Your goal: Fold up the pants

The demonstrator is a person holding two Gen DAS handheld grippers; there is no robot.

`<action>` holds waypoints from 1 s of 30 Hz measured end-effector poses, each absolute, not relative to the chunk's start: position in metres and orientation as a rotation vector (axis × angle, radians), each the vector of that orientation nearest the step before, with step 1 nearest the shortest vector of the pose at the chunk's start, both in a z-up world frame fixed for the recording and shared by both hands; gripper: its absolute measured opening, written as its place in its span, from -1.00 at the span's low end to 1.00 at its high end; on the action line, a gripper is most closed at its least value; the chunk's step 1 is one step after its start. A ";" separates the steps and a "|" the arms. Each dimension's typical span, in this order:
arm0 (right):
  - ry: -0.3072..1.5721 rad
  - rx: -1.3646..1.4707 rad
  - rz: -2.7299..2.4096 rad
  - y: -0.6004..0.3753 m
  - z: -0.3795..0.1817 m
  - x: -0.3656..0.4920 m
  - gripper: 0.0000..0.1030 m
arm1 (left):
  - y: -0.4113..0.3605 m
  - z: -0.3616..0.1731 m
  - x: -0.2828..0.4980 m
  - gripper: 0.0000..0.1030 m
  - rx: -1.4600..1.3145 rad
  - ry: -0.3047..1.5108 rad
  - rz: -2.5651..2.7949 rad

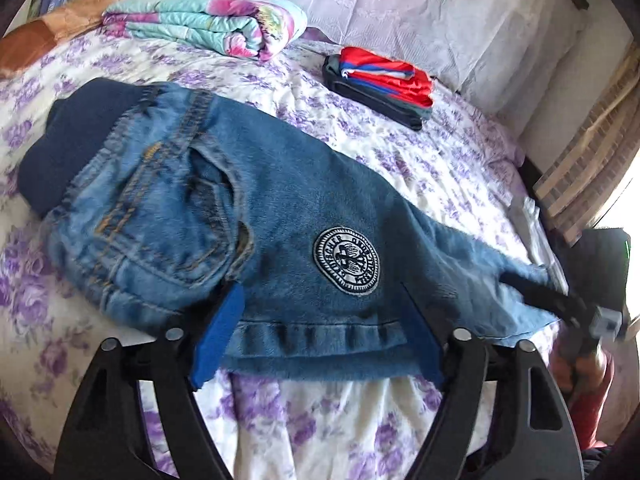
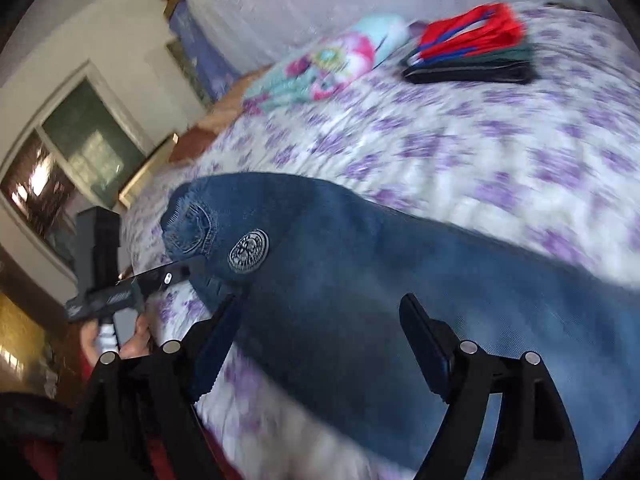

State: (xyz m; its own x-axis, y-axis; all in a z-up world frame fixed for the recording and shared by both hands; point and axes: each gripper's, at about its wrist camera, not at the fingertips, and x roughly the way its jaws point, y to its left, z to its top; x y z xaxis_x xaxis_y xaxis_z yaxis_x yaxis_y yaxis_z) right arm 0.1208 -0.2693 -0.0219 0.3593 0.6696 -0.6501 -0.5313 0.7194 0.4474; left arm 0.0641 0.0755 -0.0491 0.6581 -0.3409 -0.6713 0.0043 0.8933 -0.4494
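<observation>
Left gripper spread wide, straddling the jeans hem.

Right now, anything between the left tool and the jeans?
No. The left tool is open with the hem of the jeans already lying between its fingers; only bedsheet below.

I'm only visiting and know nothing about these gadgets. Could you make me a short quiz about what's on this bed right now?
1. True or false: the jeans lie on the flowered bedsheet.
2. What sits on the jeans' leg? A) round patch B) zipper pull C) price tag
3. Fill in: the left tool has its blue fingers spread ____ at the jeans' hem.

Key: 1 true. 2 A, the round patch. 3 open. Extra: a stack of folded clothes lies farther back.
</observation>
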 end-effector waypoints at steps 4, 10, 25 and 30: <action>0.894 0.371 0.535 -0.386 -0.030 0.058 0.69 | 0.087 -0.049 0.056 0.38 -0.545 0.820 -0.219; 0.892 0.770 0.330 -0.496 -0.067 0.039 0.69 | 0.036 -0.031 0.039 0.58 -0.301 0.741 -0.186; 0.603 0.933 0.230 -0.522 -0.089 0.060 -0.70 | 0.158 -0.046 0.011 0.73 -0.538 0.672 0.116; 0.450 0.387 0.208 -0.435 -0.005 0.057 -0.71 | 0.198 -0.070 0.005 0.73 -0.633 0.703 0.150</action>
